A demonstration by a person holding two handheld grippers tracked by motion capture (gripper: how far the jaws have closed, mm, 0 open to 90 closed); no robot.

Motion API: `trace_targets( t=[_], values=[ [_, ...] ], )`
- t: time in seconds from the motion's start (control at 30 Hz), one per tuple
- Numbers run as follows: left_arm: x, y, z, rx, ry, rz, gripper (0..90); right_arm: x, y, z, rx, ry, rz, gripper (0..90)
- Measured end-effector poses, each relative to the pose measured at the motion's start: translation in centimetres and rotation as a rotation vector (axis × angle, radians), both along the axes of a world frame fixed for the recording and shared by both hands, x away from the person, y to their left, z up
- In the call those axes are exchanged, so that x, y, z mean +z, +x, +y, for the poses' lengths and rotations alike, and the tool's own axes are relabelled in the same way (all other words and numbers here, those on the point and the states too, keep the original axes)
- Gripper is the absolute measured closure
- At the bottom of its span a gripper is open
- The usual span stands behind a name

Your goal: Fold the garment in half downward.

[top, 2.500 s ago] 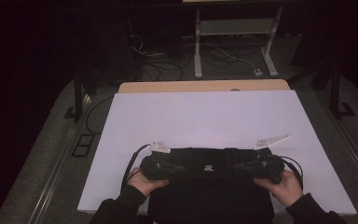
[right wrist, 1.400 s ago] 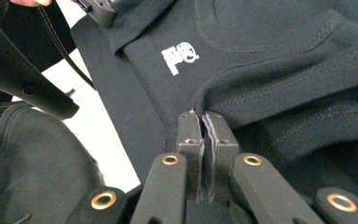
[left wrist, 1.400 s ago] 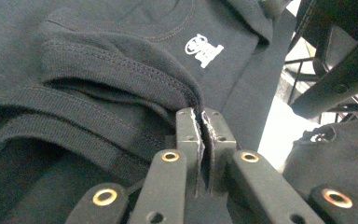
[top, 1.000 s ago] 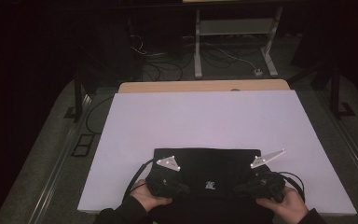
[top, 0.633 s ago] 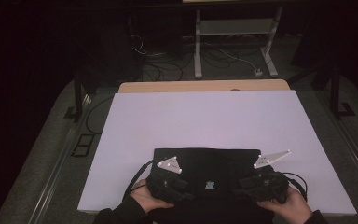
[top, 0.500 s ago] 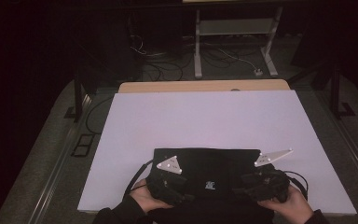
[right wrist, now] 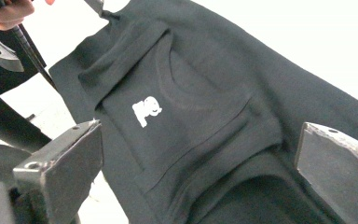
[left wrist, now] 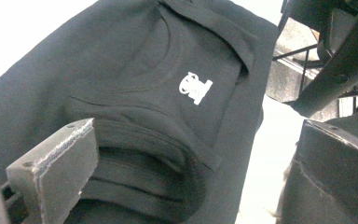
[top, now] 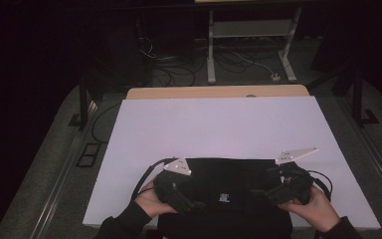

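Folded black garment (top: 229, 191) lay at the near edge of the white worktop (top: 219, 129), midway between left and right, its small white logo (left wrist: 195, 87) facing up; part of the cloth hung over the near edge. Left hand-held gripper (top: 181, 191) rested above the garment's left end and right hand-held gripper (top: 278, 188) above its right end, each carried in a hand (top: 151, 199). Both sets of jaws had just been opening and stood wide apart; in the left gripper view the stacked folds (left wrist: 135, 182) lay between the pads without being pressed, and in the right gripper view the cloth likewise lay free below the jaws; nothing was gripped. The step in hand appeared to be the release after a fold. To do it well, each gripper should probably rise straight off the cloth with jaws kept wide, so that no pad snagged a layer and dragged the fold open; both ends were best cleared together to keep the bundle square; the overhanging near portion could slide off if nudged toward the person.
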State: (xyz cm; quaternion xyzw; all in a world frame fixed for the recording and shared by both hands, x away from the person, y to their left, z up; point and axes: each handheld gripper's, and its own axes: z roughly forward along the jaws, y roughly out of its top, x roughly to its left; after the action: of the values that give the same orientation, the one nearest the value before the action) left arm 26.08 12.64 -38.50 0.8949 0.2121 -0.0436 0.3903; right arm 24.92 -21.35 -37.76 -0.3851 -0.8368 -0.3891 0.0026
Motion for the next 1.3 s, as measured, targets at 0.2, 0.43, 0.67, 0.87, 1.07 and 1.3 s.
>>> trace_targets(
  t=[0.2,0.43,0.67,0.87,1.07,1.3],
  values=[
    [1.1,0.6,1.3,0.011,-0.007,-0.034,0.0,1.5,0.8,-0.2,0.033,-0.026,-0.036,0.0],
    [1.7,1.0,2.1,0.024,-0.012,-0.051,0.0,3.0,1.4,-0.8,0.039,-0.033,-0.063,0.0],
    [2.3,1.6,2.3,0.03,-0.011,-0.06,0.0,4.0,2.0,-1.1,0.055,-0.035,-0.086,0.0],
    [2.7,2.6,2.4,0.031,-0.013,-0.059,0.0,4.5,2.8,-1.7,0.044,-0.04,-0.097,0.0],
    [2.8,3.5,2.8,0.043,-0.006,-0.054,0.0,4.5,3.6,-2.2,0.032,-0.041,-0.1,0.0],
    [3.2,4.4,3.3,0.056,-0.003,-0.06,0.0,4.1,4.6,-2.3,0.033,-0.052,-0.093,0.0]
  ],
)
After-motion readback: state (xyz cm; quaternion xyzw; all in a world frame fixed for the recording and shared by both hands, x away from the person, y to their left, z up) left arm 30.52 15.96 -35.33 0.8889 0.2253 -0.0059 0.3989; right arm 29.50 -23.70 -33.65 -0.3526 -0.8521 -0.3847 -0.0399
